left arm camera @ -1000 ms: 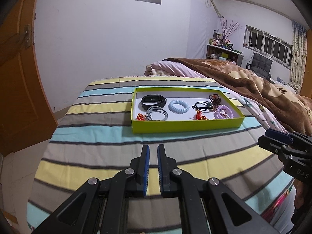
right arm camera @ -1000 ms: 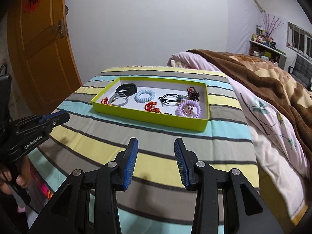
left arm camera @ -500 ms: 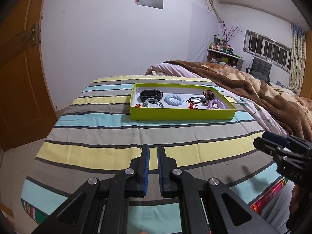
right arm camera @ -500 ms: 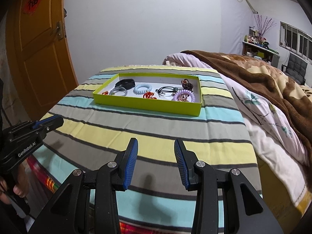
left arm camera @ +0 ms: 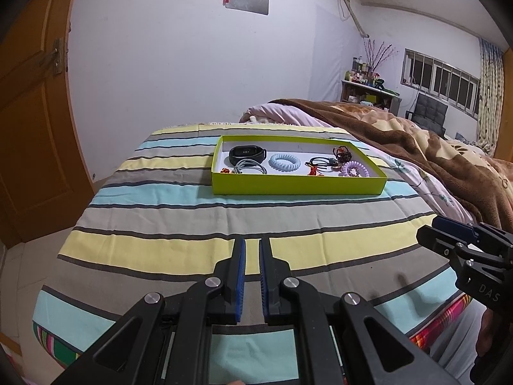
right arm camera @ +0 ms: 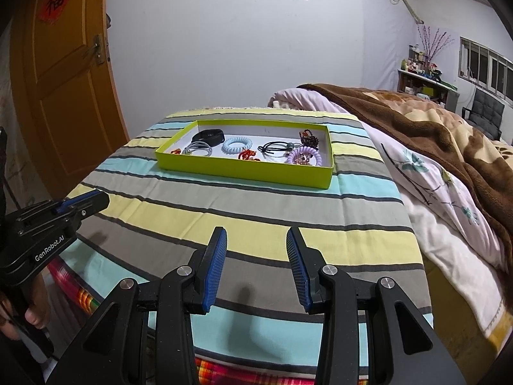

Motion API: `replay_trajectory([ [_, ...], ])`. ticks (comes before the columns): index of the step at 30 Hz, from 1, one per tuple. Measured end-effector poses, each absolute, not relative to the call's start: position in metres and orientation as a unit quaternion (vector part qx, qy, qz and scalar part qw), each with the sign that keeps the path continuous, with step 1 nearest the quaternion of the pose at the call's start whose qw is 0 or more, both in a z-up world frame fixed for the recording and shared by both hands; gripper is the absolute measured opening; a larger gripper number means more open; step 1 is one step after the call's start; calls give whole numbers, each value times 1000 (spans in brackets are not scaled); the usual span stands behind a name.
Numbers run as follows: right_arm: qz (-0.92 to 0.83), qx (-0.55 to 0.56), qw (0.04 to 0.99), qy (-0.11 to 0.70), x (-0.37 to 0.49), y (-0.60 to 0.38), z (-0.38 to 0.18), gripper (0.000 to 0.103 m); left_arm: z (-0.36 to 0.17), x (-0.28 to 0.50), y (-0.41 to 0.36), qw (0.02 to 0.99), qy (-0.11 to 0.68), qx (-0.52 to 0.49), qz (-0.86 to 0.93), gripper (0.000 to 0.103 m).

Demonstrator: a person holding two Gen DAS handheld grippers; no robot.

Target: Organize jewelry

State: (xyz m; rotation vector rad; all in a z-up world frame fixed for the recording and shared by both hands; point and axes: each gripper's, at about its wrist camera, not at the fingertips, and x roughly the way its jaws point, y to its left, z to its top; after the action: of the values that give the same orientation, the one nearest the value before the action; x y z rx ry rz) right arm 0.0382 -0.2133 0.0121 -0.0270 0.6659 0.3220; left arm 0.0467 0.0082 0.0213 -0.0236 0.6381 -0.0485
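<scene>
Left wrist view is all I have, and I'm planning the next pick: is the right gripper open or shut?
Observer: Open. The right wrist view shows the right gripper with its jaws wide apart and nothing between them.
Operator: Does my left gripper show in that view?
Observer: Yes, the left gripper is at the left edge, and the person's hand is wrapped round its handle.
Operator: Any landmark there that I lack?
Observer: A red paper sign with a dark character hangs high on the wooden door.
</scene>
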Motion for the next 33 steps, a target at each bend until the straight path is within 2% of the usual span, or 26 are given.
replay_trajectory([
  [33, 157, -10, 931, 329, 40, -212, 10, 40, 14, 49, -1, 946, 322, 2, -31, 7],
])
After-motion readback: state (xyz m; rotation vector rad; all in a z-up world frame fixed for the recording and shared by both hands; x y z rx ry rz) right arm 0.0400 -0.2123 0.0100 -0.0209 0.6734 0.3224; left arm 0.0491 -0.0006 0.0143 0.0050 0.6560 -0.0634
